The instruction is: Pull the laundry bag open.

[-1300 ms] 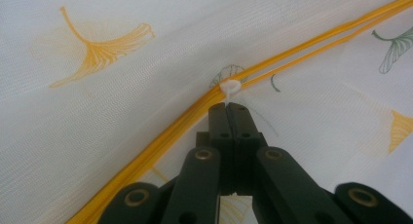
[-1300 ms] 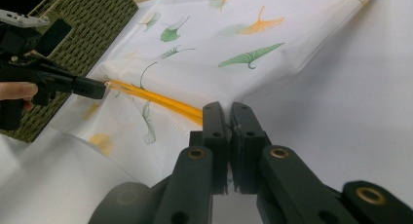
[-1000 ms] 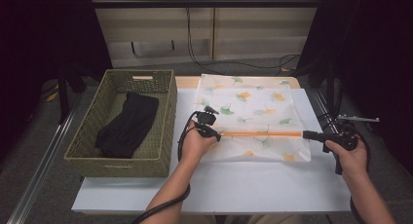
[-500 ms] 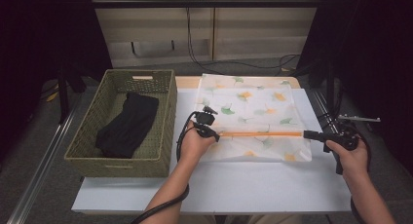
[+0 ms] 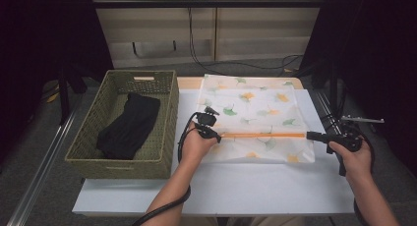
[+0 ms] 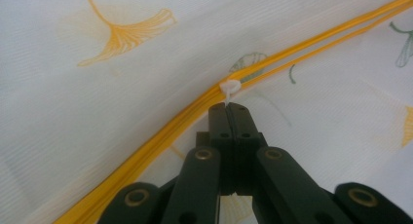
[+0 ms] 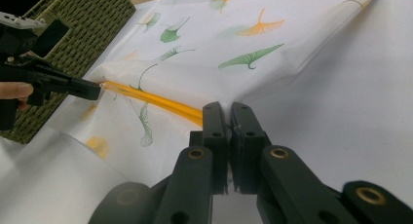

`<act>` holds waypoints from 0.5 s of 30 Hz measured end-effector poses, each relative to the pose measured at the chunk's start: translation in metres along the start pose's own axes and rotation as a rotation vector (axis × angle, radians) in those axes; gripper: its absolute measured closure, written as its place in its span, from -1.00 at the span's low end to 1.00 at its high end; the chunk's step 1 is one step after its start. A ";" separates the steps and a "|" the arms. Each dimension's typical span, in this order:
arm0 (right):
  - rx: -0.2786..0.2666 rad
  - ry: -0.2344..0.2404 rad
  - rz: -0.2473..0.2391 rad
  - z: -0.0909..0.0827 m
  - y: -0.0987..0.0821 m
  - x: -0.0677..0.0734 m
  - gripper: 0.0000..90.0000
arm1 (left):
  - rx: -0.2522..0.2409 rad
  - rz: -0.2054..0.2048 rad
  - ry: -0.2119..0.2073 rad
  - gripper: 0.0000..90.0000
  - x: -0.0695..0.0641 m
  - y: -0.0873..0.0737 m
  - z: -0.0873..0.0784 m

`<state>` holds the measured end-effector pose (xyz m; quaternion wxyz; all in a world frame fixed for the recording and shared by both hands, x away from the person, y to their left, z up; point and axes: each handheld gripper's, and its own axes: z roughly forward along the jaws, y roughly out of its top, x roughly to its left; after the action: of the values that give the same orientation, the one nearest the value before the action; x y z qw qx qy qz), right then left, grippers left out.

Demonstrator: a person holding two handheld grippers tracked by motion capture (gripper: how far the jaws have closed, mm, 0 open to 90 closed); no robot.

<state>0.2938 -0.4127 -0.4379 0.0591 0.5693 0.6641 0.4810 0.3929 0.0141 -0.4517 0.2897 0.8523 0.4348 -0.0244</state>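
The bag (image 5: 255,119), white mesh printed with green and orange leaves, lies flat on the desk (image 5: 231,186), right of centre; an orange zipper (image 5: 263,135) runs across its near part, from one side edge to the other; seen close in the left gripper view, the zipper (image 6: 160,131) carries a small white pull (image 6: 229,87).

My left gripper (image 5: 216,135) sits at the zipper's left end; its jaws are pressed together, their tips right at the white pull; whether they pinch the pull's tab I cannot tell; in the right gripper view the same gripper (image 7: 95,91) shows at the zipper's far end, black tips against the orange line.

My right gripper (image 5: 311,135) sits at the bag's right edge, at the other end of the zipper; its jaws are nearly together and pinch the bag's edge where the orange line (image 7: 156,101) ends; the cloth puckers around the grip.

Left of the bag, close beside it, stands a green woven basket (image 5: 167,113) at the desk's left edge; a black cloth (image 5: 128,125) lies folded inside it; my left hand (image 5: 196,147) rests between basket and bag; my right hand (image 5: 351,157) is off the bag's right side.
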 end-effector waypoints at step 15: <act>-0.004 0.004 0.004 -0.002 0.000 -0.002 0.93 | 0.005 -0.011 -0.012 1.00 0.006 -0.003 -0.002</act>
<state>0.2935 -0.4153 -0.4382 0.0580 0.5697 0.6622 0.4833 0.3937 0.0212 -0.4534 0.2899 0.8506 0.4375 -0.0324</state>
